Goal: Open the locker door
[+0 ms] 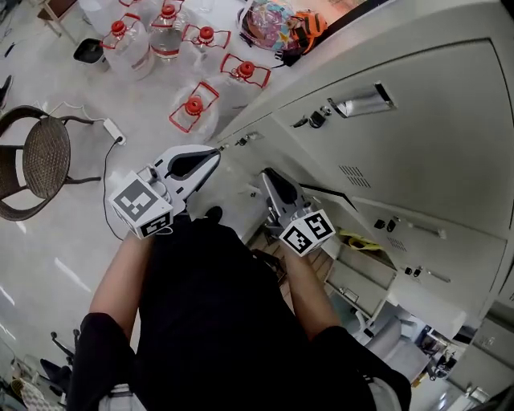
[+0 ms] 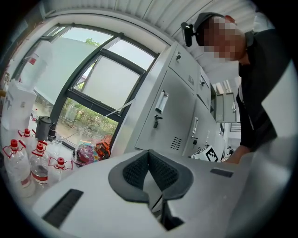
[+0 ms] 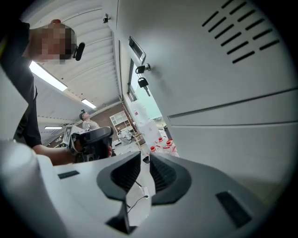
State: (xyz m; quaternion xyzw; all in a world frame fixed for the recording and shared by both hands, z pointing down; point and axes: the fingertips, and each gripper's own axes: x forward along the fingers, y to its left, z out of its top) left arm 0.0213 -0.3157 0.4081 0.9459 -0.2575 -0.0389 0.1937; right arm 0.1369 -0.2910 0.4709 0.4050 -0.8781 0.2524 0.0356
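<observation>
Grey lockers (image 1: 426, 152) fill the right of the head view. One door carries a metal handle (image 1: 363, 102) with a key (image 1: 315, 120) hanging in the lock beside it. My left gripper (image 1: 215, 152) is shut and empty, held left of the lockers above the floor. The left gripper view shows its pads (image 2: 135, 169) meeting, with the handle (image 2: 161, 101) far ahead. My right gripper (image 1: 265, 172) hangs close to a locker front, touching nothing. Its pads (image 3: 128, 172) hold nothing, with only a thin slit between them. Higher up that wall are the key (image 3: 143, 83) and vent slots (image 3: 242, 37).
Several large water bottles with red caps (image 1: 193, 108) stand on the floor by the locker row's end. A colourful bag (image 1: 269, 22) lies beyond them. A wicker chair (image 1: 36, 156) and a power strip with its cable (image 1: 112, 128) are at left. A lower locker (image 1: 361, 241) stands open.
</observation>
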